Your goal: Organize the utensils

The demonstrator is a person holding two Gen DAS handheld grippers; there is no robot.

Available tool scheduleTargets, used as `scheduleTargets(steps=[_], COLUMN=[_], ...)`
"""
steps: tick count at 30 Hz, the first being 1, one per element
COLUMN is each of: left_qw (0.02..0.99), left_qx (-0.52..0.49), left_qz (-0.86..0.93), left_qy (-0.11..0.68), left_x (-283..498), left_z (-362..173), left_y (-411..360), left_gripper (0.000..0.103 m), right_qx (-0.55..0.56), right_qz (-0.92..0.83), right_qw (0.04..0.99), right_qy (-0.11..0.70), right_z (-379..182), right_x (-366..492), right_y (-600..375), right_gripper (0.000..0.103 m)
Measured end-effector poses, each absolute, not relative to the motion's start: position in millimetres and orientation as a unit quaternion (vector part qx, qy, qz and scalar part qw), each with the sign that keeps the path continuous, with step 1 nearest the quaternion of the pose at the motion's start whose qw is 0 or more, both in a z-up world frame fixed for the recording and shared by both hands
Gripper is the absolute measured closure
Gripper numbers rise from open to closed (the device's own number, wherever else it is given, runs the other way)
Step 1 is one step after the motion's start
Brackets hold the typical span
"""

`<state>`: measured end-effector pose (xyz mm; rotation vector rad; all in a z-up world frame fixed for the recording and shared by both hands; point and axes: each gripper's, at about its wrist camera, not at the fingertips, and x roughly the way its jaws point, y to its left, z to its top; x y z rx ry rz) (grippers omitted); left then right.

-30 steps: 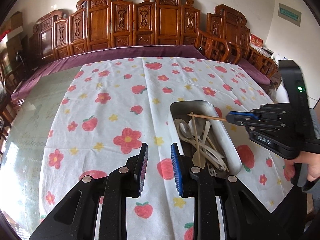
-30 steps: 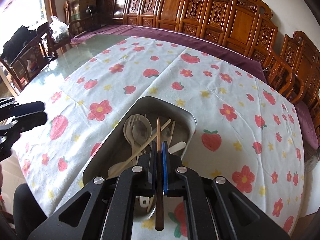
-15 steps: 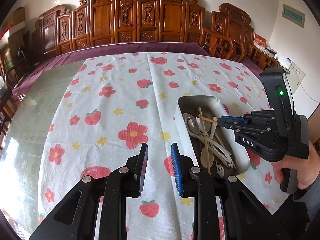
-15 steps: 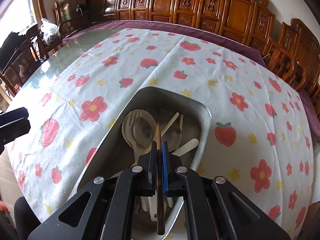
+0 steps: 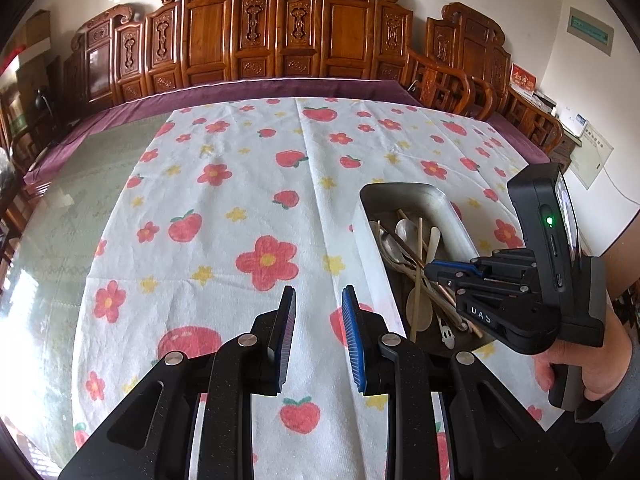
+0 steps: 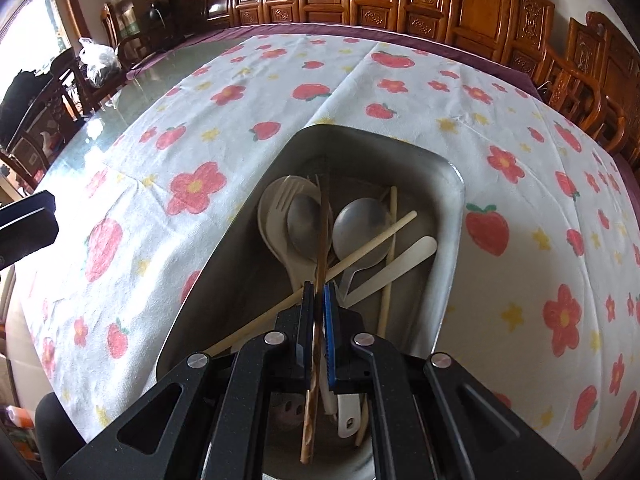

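Observation:
A steel tray (image 6: 448,184) (image 5: 404,194) on the flowered cloth holds several utensils: cream spoons and a fork (image 6: 280,216), metal spoons (image 6: 360,224), pale chopsticks (image 6: 372,240). My right gripper (image 6: 319,288) (image 5: 430,271) is low inside the tray, shut on a dark brown chopstick (image 6: 323,232) whose tip lies over the spoon bowls. My left gripper (image 5: 318,300) hovers over the cloth left of the tray, its jaws a little apart with nothing between them.
The white cloth with red flowers and strawberries (image 5: 256,208) covers a glass-topped table (image 5: 52,216). Carved wooden chairs (image 5: 280,40) line the far side. A person's hand (image 5: 588,364) grips the right tool's handle at the near right.
My right gripper has sunk into the tray with the dark chopstick, its tip now down among the spoons. The left gripper has hardly moved.

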<state>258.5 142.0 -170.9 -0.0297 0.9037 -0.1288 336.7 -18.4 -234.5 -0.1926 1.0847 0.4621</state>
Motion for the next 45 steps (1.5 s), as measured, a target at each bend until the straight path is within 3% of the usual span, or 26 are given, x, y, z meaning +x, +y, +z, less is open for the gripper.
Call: scheduleTargets(steps=[10, 18, 22, 24, 26, 27, 28, 30, 32, 37, 39, 45], left_qw=[0.896, 0.899, 0.906, 0.908, 0.91, 0.912, 0.914, 0.916, 0.918, 0.924, 0.925, 0.929], left_qx=[-0.012, -0.017, -0.017, -0.014, -0.014, -0.015, -0.015, -0.014, -0.012, -0.005, -0.005, 0.009], left_qz=[-0.064, -0.059, -0.054, -0.053, -0.054, -0.054, -0.054, -0.054, -0.051, -0.048, -0.054, -0.055], left_qy=[0.44, 0.434, 0.419, 0.415, 0.411, 0.407, 0.403, 0.398, 0.392, 0.379, 0.377, 0.367], left_x=[258.4, 256.2, 251.2, 248.4, 245.4, 243.5, 240.5, 235.8, 231.1, 217.1, 212.3, 191.0], left_z=[-172.7, -166.3, -156.7, -152.0, -147.4, -144.9, -141.6, -136.9, -132.2, -119.5, -115.8, -104.2], left_y=[138.5, 129.1, 118.1, 111.1, 104.5, 101.5, 96.5, 88.9, 80.7, 57.3, 48.8, 16.3], left_gripper=[0.081, 0.081, 0.061, 0.057, 0.042, 0.038, 0.032, 0.027, 0.017, 0.007, 0.007, 0.007], right_qx=[-0.069, -0.071, -0.054, -0.05, -0.045, -0.042, -0.041, -0.038, -0.035, -0.016, -0.011, 0.005], right_qz=[0.234, 0.244, 0.242, 0.238, 0.233, 0.231, 0.229, 0.222, 0.215, 0.197, 0.19, 0.163], right_qw=[0.827, 0.852, 0.862, 0.867, 0.871, 0.872, 0.874, 0.879, 0.885, 0.896, 0.9, 0.914], right_qy=[0.507, 0.459, 0.441, 0.435, 0.43, 0.428, 0.427, 0.419, 0.412, 0.398, 0.393, 0.37], right_z=[-231.2, -196.2, -175.1, -167.6, -160.5, -157.7, -155.6, -150.3, -145.8, -133.5, -127.3, -105.8], right_x=[331.5, 312.7, 301.9, 296.9, 291.0, 287.6, 284.8, 277.5, 269.6, 249.0, 240.0, 213.1], right_y=[-34.1, -62.6, -85.9, -95.4, -107.6, -113.2, -117.8, -128.4, -138.9, -167.5, -179.7, -217.9], right_gripper=[0.097, 0.097, 0.097, 0.097, 0.097, 0.092, 0.077, 0.059, 0.054, 0.029, 0.028, 0.006])
